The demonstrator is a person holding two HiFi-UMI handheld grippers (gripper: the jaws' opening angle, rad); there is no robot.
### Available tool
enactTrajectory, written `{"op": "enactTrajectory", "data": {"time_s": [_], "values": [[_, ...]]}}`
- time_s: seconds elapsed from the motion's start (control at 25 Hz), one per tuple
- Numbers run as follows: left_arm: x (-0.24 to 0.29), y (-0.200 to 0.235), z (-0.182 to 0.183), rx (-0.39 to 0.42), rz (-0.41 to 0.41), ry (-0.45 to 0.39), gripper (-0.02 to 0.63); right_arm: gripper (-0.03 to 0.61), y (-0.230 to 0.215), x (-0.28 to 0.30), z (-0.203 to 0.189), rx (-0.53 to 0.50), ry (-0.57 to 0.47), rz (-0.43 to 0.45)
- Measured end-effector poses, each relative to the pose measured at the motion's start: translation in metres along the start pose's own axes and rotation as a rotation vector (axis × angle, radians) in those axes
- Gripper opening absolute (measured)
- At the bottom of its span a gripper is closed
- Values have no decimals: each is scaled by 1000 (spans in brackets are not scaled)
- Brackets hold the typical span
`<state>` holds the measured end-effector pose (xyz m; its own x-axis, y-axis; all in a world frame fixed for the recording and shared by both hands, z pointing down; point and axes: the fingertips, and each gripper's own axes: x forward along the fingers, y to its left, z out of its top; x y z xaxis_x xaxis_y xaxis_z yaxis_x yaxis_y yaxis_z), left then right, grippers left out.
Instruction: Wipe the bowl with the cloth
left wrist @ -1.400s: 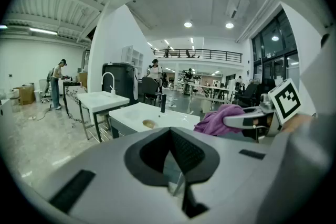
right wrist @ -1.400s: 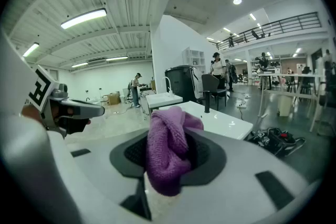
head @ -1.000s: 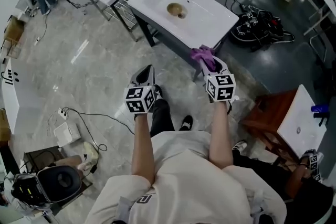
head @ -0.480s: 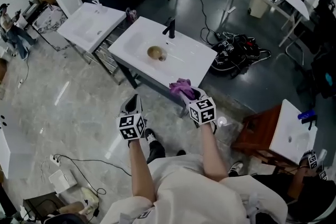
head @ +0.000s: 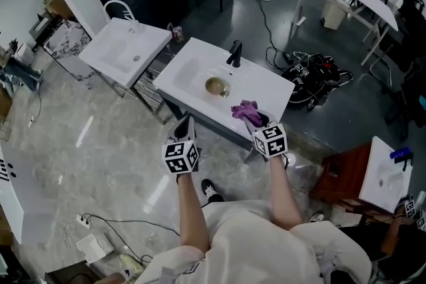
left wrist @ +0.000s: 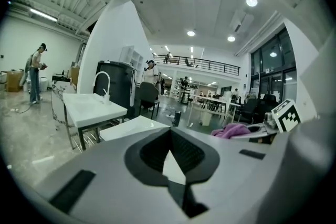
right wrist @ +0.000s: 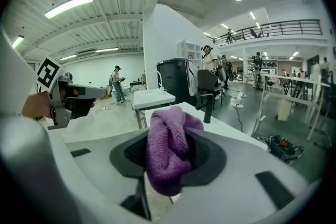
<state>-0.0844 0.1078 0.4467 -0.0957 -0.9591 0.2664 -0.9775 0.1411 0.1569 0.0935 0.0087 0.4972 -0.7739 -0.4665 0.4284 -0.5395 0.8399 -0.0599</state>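
The person stands at the near edge of a white counter (head: 269,93) with a sunken basin, holding one pair of tongs in each hand, both aimed forward at it.

The right tongs (right wrist: 169,136) are clamped on a purple knitted cloth (head: 245,110). The cloth is bunched up between the pads, bulging out past the tips and drooping below them. From above, the cloth hangs over the counter's near edge, just in front of the right tongs' marker cube (head: 271,140).

The left tongs (left wrist: 169,132) have their tips pressed together with nothing between them. They are held off the counter's near edge, out to the left of the right tongs and a little further back.

The small round brownish bowl (head: 217,86) sits in the basin, ahead of both tongs and between their lines. It is nearer the right pair, just beyond and to the left of the cloth, with bare white surface between the two. Neither pair of tongs touches the bowl.

A black tap (head: 234,54) stands upright behind the bowl, further from the tongs. Well off to the left of the left tongs is a second white basin stand (head: 126,50) with a curved tap. Pale marble floor (head: 100,143) spreads beneath the left tongs.
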Motion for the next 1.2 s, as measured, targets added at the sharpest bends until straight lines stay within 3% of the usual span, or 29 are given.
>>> {"op": "enactTrajectory", "data": {"time_s": [0.28,0.56,0.84,1.2], "values": [[29,64,7,9,-10,25,6,127,-2,46,22,34,-4,-67],[26,109,-19,-22,-11,82,6,129,9,56,9,95,4,-129],[33,115,-41,-87,-52,98,6,130,12,66,-15,159,31,-140],[81,134,-17,-38,-79,110,6,132,-12,111,7,143,52,-101]]}}
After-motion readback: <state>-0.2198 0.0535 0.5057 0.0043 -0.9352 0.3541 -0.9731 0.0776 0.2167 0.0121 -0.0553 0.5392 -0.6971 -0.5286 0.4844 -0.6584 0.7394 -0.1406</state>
